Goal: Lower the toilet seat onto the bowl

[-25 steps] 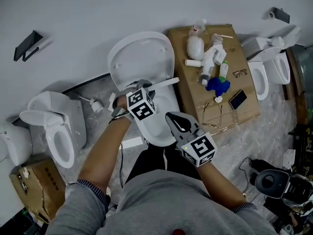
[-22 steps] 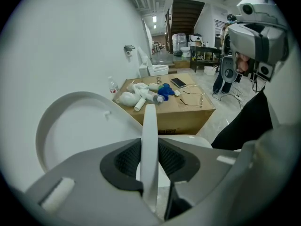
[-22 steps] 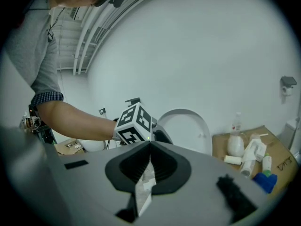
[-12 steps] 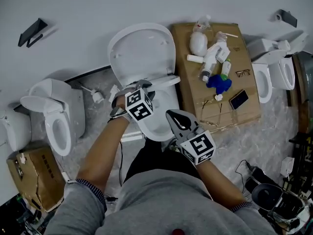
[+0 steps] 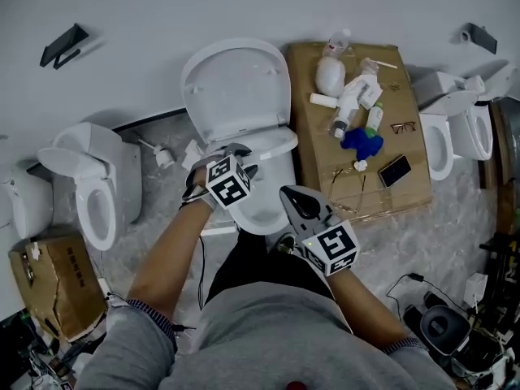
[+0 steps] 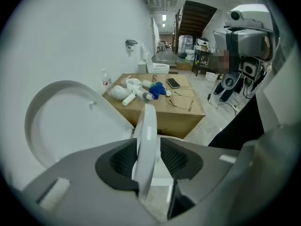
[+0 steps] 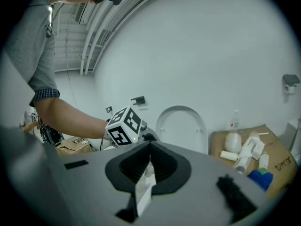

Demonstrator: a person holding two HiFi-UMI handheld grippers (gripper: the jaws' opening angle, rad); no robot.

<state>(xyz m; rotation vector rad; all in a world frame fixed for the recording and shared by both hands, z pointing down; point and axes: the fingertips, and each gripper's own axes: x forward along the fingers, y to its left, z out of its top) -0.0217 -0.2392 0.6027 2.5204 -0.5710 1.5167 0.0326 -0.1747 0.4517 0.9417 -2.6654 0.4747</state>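
left gripper (image 6: 148,150) jaws have just been opening, pads now loose around the toilet seat (image 6: 146,126) rim, tilted mid-frame between raised lid (image 5: 236,88) and bowl (image 5: 262,211). right gripper (image 7: 149,150), lower centre, jaws pressed together, nothing in them.

Grey shirt (image 5: 268,344), marker-cubed left claw (image 5: 235,150)

The grey, stone-patterned floor (image 5: 439,234) carries a white toilet (image 5: 280,162) straight ahead of me, against the wall. A big cardboard box (image 5: 325,173) stands just beside it on my right. White bottles (image 5: 329,75), glasses (image 5: 400,125), a phone (image 5: 394,170) and a blue thing (image 5: 361,142) lie on top. Another toilet (image 5: 89,193) and a small box (image 5: 45,287) stand on the floor at my left.
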